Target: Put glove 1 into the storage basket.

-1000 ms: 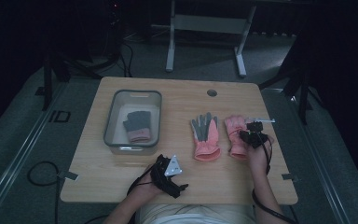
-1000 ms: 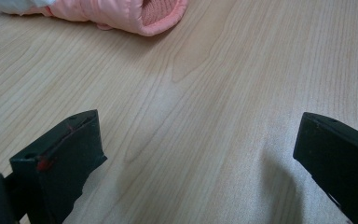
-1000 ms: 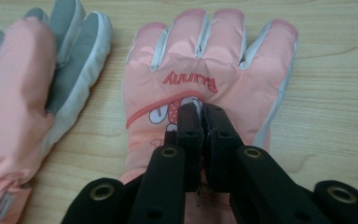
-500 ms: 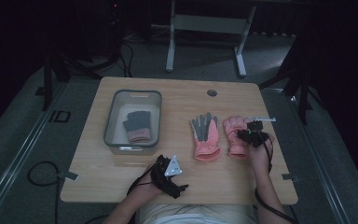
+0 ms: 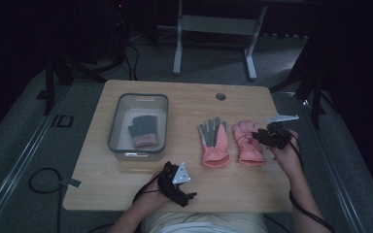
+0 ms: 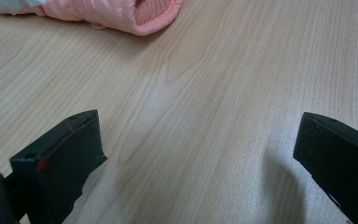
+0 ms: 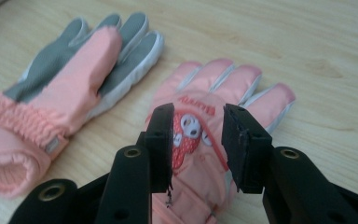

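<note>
Two pink gloves lie side by side on the wooden table point(image 5: 126, 194). The left glove point(image 5: 214, 141) point(image 7: 70, 84) lies grey palm up. The right glove point(image 5: 246, 141) point(image 7: 214, 93) shows a cartoon print. My right gripper point(image 5: 260, 137) point(image 7: 196, 114) hovers just over the right glove's back, its jaws open a little with nothing between them. Near the front edge, my left gripper point(image 5: 182, 189) point(image 6: 198, 123) rests low with its jaws wide open over bare wood. A pink glove cuff point(image 6: 140, 14) lies beyond it.
A clear grey-rimmed bin point(image 5: 116, 145) at the table's left holds a grey glove with a pink cuff point(image 5: 143, 131). A round cable hole point(image 5: 220, 96) sits near the far edge. A desk frame point(image 5: 213, 29) stands on the floor behind.
The right gripper has shifted only slightly over the right glove. The left gripper has stayed where it was.
</note>
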Motion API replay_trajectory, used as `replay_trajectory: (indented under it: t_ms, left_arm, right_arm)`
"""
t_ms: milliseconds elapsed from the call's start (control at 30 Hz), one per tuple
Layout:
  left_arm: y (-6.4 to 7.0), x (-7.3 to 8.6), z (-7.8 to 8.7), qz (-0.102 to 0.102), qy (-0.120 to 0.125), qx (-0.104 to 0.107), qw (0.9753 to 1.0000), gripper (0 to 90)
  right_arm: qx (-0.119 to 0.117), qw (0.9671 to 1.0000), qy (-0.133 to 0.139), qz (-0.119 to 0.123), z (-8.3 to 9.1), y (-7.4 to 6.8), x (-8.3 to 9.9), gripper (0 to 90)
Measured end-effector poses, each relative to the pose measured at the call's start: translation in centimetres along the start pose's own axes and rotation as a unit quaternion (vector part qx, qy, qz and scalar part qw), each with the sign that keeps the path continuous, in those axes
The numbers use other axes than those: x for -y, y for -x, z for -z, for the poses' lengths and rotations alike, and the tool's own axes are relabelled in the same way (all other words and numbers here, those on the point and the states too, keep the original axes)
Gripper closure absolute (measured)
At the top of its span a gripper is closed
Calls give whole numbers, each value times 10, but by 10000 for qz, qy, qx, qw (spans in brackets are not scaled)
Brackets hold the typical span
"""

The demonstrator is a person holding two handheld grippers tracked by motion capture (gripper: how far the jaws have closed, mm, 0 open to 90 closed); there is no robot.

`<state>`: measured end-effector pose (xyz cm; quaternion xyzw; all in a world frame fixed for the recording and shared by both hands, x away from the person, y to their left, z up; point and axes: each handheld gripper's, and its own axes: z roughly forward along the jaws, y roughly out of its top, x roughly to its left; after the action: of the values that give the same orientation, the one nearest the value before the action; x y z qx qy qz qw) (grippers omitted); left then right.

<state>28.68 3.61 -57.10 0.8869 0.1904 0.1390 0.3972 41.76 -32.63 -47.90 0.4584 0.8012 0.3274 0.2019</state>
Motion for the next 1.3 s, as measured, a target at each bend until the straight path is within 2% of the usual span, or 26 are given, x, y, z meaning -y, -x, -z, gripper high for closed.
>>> replay_trajectory:
  t_ms: [200, 333, 500, 833, 933, 1033, 1133, 1233, 1300]
  left_arm:
    - [0, 0, 0, 18, 22, -25, 10000, 10]
    - [0, 0, 1, 37, 34, -30, 10000, 10]
    - [0, 1, 0, 43, 45, -37, 10000, 9]
    - [0, 0, 0, 28, 41, -31, 10000, 9]
    - [0, 1, 0, 44, 27, -32, 10000, 9]
    - [1, 1, 0, 44, 27, -30, 10000, 9]
    - [0, 1, 0, 60, 37, -27, 10000, 9]
    - [0, 1, 0, 61, 45, -31, 10000, 9]
    - [0, 1, 0, 55, 40, -29, 10000, 9]
  right_arm:
    - [39, 9998, -172, 13, -16, 0, 10, 606]
    - [84, 9998, -191, -45, -28, -2, 15, 609]
    - [350, 9989, -310, 68, -40, -8, 25, 631]
    - [506, 9982, -265, -157, -48, -13, 29, 822]
    - [557, 9978, -282, -221, -48, -15, 29, 843]
    - [599, 9971, -238, -393, -45, -14, 27, 867]
    - [778, 9952, -99, -584, -34, -18, 21, 874]
    - [892, 9940, 38, -635, -22, -20, 11, 874]
    - [1009, 9932, 102, -572, -14, -23, 3, 874]
